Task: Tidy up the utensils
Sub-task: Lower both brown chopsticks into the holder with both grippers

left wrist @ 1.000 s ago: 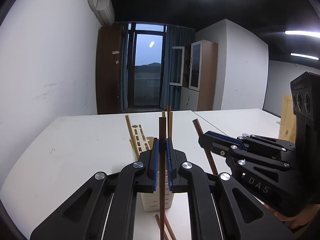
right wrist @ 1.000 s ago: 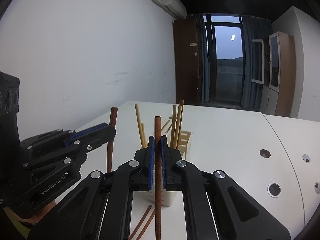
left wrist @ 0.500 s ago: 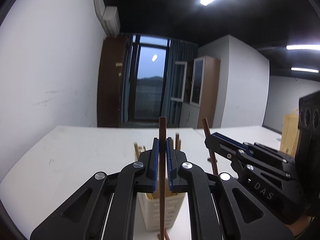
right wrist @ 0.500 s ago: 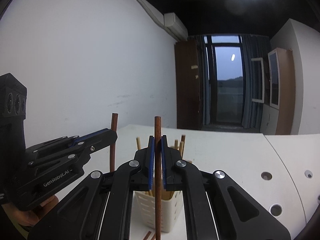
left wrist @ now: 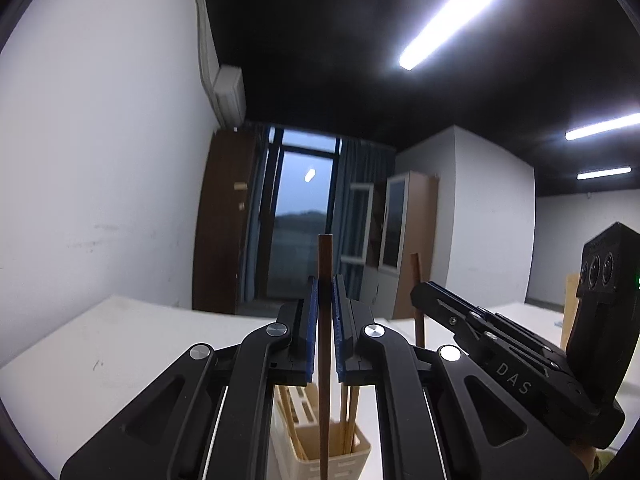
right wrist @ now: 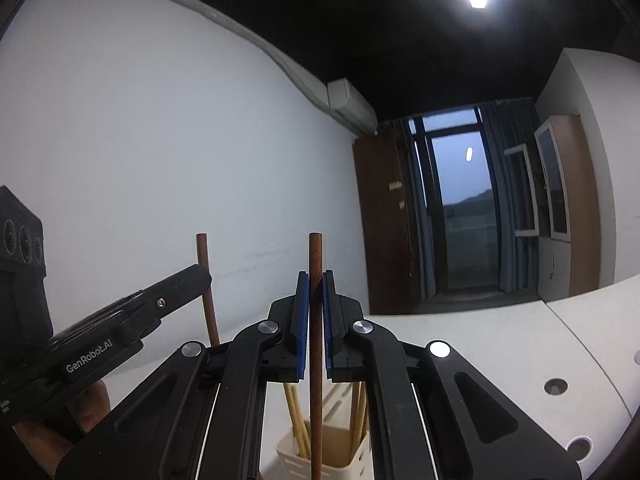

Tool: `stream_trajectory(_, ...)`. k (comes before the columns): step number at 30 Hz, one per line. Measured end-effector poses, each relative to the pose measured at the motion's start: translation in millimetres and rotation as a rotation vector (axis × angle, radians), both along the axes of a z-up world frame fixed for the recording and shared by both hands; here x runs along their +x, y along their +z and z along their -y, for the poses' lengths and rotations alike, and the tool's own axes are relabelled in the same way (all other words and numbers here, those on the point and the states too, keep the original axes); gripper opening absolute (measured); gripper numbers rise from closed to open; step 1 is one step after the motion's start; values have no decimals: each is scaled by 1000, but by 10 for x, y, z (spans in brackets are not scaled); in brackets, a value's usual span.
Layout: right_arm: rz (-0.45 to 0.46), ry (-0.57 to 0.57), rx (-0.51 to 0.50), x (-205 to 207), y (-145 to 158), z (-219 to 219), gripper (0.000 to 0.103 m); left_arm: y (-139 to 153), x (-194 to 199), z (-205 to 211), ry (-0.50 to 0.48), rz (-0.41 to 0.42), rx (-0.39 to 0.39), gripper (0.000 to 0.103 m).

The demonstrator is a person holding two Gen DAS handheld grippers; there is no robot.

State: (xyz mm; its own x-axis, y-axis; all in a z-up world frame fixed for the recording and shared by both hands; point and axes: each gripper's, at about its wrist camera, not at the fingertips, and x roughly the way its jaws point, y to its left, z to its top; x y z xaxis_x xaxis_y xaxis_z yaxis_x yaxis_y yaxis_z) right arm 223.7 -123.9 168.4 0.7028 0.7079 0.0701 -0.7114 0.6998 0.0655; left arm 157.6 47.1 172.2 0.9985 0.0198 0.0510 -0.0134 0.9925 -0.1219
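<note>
Your left gripper [left wrist: 325, 328] points level across the white table [left wrist: 120, 344], and its blue-padded fingers [left wrist: 310, 332] are clenched on a dark brown chopstick [left wrist: 325, 264] that stands upright between them. The stick's top end pokes above the fingertips, and its lower part runs down in front of the cream utensil holder [left wrist: 320, 456] just below the gripper. Several pale bamboo chopsticks [left wrist: 290, 420] already stand in that slotted holder, leaning against its walls. Whether the dark stick's lower tip is inside the holder or only in front of it cannot be told from this view.

Your right gripper [right wrist: 315, 320] is level too, its fingers [right wrist: 301, 320] clamped on a second dark brown chopstick [right wrist: 315, 264], also upright. Below it the same cream holder [right wrist: 320, 464] sits on the table with light bamboo sticks [right wrist: 296, 420] inside; here again the dark stick's tip passes out of the bottom edge of the view.

The two grippers are side by side and close together. From the right camera you see the left gripper [right wrist: 132, 320] at the left edge, with its chopstick [right wrist: 206, 280] sticking up beyond the fingers and part of your hand [right wrist: 60, 420] beneath it. From the left camera the right gripper [left wrist: 500, 344] sits at the right, its stick [left wrist: 417, 296] tilted slightly.
</note>
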Motion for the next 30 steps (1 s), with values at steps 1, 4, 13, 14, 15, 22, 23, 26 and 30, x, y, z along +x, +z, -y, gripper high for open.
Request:
stream_trajectory(1, 16, -2, 31, -1, 11, 31, 7, 10, -17, -1, 8, 23, -3, 7)
stream_trajectory(4, 68, -1, 106, -34, 46, 102, 7, 50, -83, -6, 20, 107, -18, 7)
stream_trajectory(13, 167, 2, 237, -5, 88, 188, 7, 110, -133, 46, 47, 281, -32, 7)
stream_trajectory(14, 169, 5, 238, 16, 84, 170, 7, 105, -107, 47, 49, 283, -30, 7)
stream_trajectory(15, 169, 5, 236, 40, 81, 152, 7, 99, -84, 50, 52, 285, -29, 7)
stream_trajectory(22, 176, -22, 231, 173, 9, 49, 7, 40, 196, 42, 69, 210, -6, 7)
stream_trajectory(23, 163, -19, 223, 212, -5, 23, 7, 22, 245, 28, 64, 191, -12, 7)
stream_trajectory(26, 141, -37, 187, 296, -56, -45, 7, -29, 391, 10, 71, 132, -13, 7)
stream_trajectory(30, 109, -33, 142, 323, -142, -98, 7, -101, 530, -56, 63, 64, -27, 7)
